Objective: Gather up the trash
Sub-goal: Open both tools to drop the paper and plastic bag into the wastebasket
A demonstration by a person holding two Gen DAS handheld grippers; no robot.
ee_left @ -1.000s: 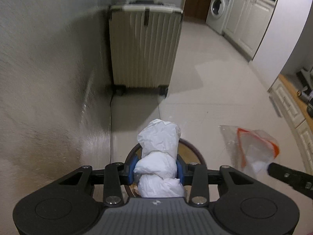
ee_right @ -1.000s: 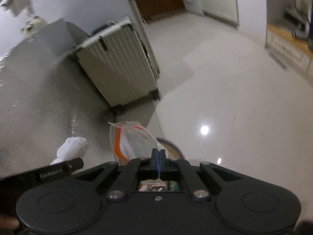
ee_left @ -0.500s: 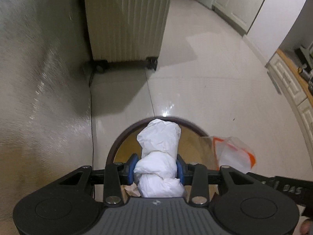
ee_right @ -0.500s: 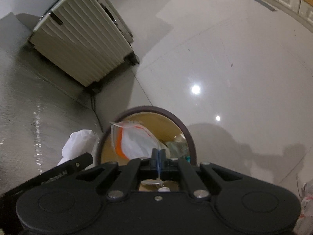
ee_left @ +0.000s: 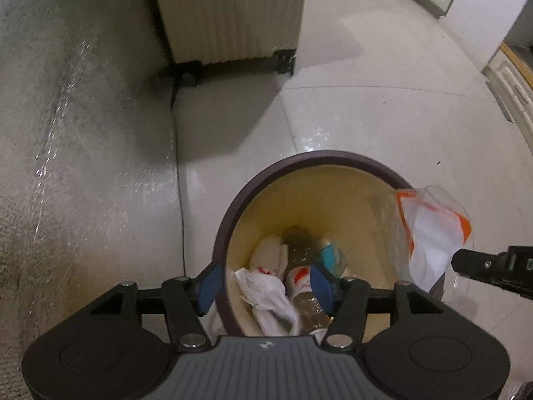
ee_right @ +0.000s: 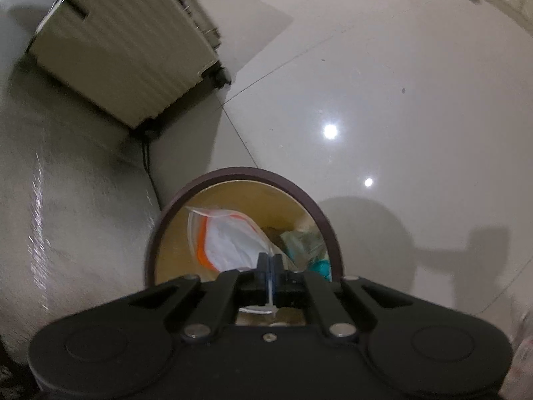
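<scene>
A round bin with a dark rim (ee_left: 319, 157) and a yellow inside stands on the floor below both grippers. My left gripper (ee_left: 265, 285) is open and empty over its near rim. The crumpled white paper (ee_left: 266, 295) lies in the bin beside a plastic bottle (ee_left: 301, 281). My right gripper (ee_right: 267, 264) is shut on a clear plastic bag with orange edging (ee_right: 230, 238) and holds it over the bin's mouth (ee_right: 246, 173). The bag (ee_left: 429, 230) also hangs at the bin's right rim in the left wrist view.
A beige ribbed suitcase (ee_left: 230, 13) on wheels stands on the tiled floor beyond the bin, seen too in the right wrist view (ee_right: 123, 53). A pale textured wall or sofa side (ee_left: 76, 153) runs along the left. White cabinets (ee_left: 509, 80) line the far right.
My left gripper has opened and the white paper has dropped into the bin. Both grippers have moved lower and closer over the bin, the right one still holding the bag.
</scene>
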